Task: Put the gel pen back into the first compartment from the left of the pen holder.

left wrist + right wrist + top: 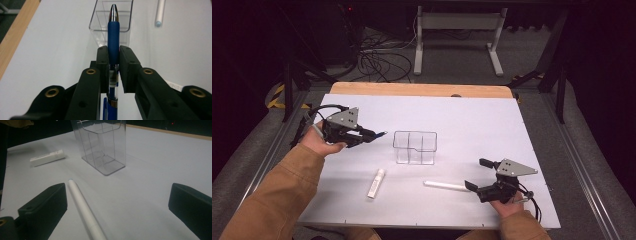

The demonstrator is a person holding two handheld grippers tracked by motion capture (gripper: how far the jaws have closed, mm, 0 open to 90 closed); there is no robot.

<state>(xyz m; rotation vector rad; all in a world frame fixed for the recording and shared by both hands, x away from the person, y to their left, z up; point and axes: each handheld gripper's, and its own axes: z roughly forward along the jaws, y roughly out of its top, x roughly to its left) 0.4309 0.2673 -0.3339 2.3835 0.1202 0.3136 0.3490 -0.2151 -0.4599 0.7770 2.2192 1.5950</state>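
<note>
Claw on the left (371, 135) is clamped on a blue pen (113, 42), held up off the desk (482, 120) with the silver tip aimed at the clear organizer (414, 147). From the left claw's own camera the pen runs straight up between the two pads, gripped on its rubber sleeve, tip lined up with the organizer (110, 20) ahead. That looks like the job in hand: get the pen into one of those compartments.

Biggest thing first: the desk, white sheet over it, wooden edge at the far side. The organizer stands upright near the middle, divided inside, nothing in it that I can see. Right claw (477, 175) sits low near the front, jaws wide apart, holding nothing. A white pen (446, 186) lies just beside it; in the right claw's view that pen (83, 210) lies on the desk inside the gap, close by one pad, and is not gripped. A white tube (376, 183) lies flat nearer the front, left of centre.

Now the risks. The pen is lying nearly level, so it has to be tipped before it will drop in; come in flat and the tip strikes the wall. That organizer is light and nothing is steadying it, so a knock could slide it or topple it. The compartments are narrow too, so letting go early may leave the pen on a divider or bouncing out.
</note>
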